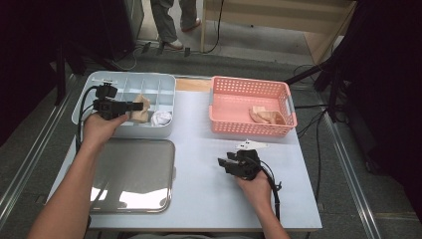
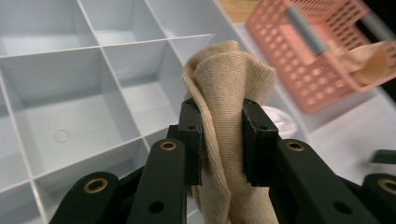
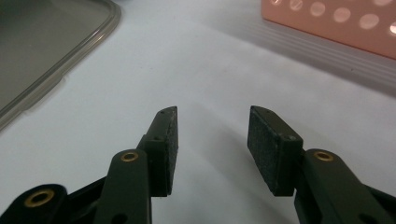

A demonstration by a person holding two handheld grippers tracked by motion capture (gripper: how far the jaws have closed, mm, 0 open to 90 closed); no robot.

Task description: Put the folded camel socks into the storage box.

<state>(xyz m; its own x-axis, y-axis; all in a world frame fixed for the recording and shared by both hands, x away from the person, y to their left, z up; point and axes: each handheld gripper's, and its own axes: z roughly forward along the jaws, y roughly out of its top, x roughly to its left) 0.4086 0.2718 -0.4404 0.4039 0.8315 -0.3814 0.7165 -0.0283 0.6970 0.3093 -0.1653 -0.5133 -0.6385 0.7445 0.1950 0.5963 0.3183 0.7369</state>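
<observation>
Beige sock (image 2: 231, 98) — a bunched, ribbed one — sits pinched between the fingers (image 2: 192, 140) of the left gripper (image 1: 133, 106), held above the white divided organizer (image 1: 99, 82) at the table's (image 1: 199, 164) far left, just beside a white rolled sock (image 1: 161, 118) in a near compartment. Right gripper (image 1: 222, 163) hovers over bare table — fingers (image 3: 166, 140) spread wide, nothing between them. More beige socks (image 1: 266, 116) lie in the pink basket (image 1: 249, 87).

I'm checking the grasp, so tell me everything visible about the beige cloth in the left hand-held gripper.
The beige cloth looks like soft ribbed knit, bunched into vertical folds. The left hand-held gripper pinches it between both pads; its top puffs above them and the rest hangs below. It is held over the grey divided organiser tray, near a white bundle.
</observation>
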